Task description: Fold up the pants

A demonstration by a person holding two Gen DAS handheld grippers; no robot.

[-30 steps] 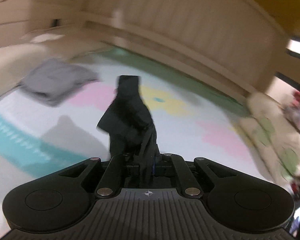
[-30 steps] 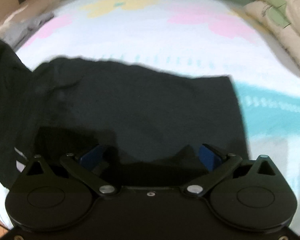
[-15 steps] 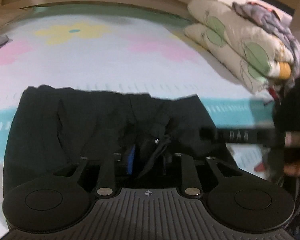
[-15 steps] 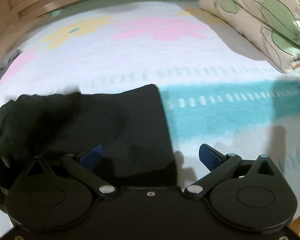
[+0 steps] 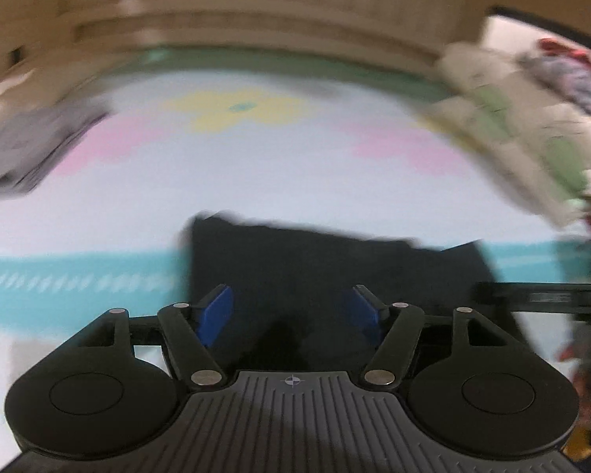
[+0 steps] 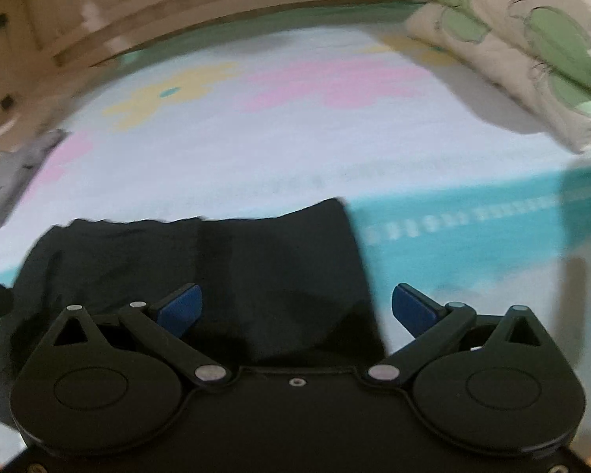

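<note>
The black pants (image 5: 335, 264) lie folded in a flat rectangle on the pastel flowered bedspread (image 5: 256, 181). My left gripper (image 5: 291, 311) hovers over their near left part; its jaws are opening and the blue pads (image 5: 216, 309) stand apart with nothing pinched between them. In the right wrist view the same pants (image 6: 216, 260) lie in front and to the left. My right gripper (image 6: 295, 309) is open above their right edge, holding nothing. The right gripper's arm shows blurred at the right of the left wrist view.
A folded grey garment (image 5: 31, 149) lies at the far left of the bed. Folded quilts with green leaf prints (image 6: 532, 51) are stacked at the right. A wooden headboard wall (image 5: 256, 12) runs along the back. A teal band (image 6: 472, 228) crosses the bedspread.
The left gripper, shut on the hanging black pants a second ago, lowered them onto the bed and let go, its jaws spreading. The right gripper stayed open and slid right along the pants.
</note>
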